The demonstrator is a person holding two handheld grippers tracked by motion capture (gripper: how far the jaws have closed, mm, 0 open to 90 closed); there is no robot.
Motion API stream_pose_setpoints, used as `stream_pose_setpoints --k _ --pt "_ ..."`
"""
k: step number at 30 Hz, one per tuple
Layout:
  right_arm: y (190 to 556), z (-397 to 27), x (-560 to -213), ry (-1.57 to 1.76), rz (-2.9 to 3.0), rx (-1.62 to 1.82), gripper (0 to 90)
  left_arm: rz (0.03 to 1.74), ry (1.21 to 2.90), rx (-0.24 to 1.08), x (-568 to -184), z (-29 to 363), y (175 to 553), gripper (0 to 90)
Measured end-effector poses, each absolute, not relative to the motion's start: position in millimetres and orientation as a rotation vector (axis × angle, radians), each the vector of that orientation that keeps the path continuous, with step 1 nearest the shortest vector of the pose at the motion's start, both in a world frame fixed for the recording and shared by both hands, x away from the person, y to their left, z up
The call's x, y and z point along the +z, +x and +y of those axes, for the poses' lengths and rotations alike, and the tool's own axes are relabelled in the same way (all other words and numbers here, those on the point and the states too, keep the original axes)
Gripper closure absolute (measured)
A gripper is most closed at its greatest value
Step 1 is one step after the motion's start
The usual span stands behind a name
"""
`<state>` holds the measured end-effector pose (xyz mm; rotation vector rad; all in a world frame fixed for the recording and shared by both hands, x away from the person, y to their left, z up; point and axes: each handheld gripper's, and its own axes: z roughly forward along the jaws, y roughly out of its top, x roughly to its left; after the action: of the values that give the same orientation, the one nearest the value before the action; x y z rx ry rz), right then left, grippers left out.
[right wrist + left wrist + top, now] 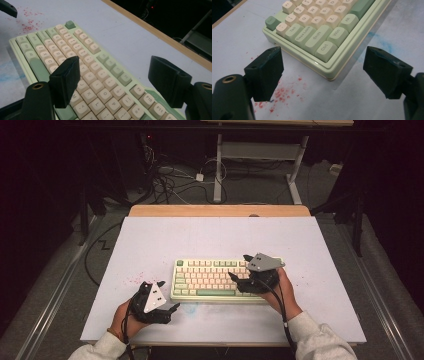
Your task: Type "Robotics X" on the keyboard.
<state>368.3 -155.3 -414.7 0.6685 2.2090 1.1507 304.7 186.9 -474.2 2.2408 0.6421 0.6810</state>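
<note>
A pale green keyboard [220, 280] with cream and green keys lies on the white table top [200, 235], near the front. My left gripper [168, 296] rests by the keyboard's front left corner, jaws wide apart. In the left gripper view the gripper [324, 70] is open, and the corner of the keyboard [317, 25] with Ctrl and Shift lies just ahead of it. My right gripper [239, 267] hovers over the keyboard's right part. In the right gripper view the gripper [116, 77] is open above the letter keys [75, 50], with nothing between its pads.
Red specks [135, 280] and a faint blue smear [189, 309] mark the white top near the left gripper. A wooden strip [220, 211] edges the far side. Beyond it, cables [170, 180] and a desk frame [260, 165] stand on the floor.
</note>
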Motion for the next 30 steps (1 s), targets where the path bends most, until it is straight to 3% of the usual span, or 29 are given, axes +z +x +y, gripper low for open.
stream_pose_setpoints --k 11,30 --pt "353 -171 -408 0.634 2.14 1.183 20.0 0.649 2.229 0.679 -473 187 305 15.7" --pt "331 -203 -412 0.598 2.098 1.166 19.9 0.658 2.2 0.689 -468 189 303 16.2"
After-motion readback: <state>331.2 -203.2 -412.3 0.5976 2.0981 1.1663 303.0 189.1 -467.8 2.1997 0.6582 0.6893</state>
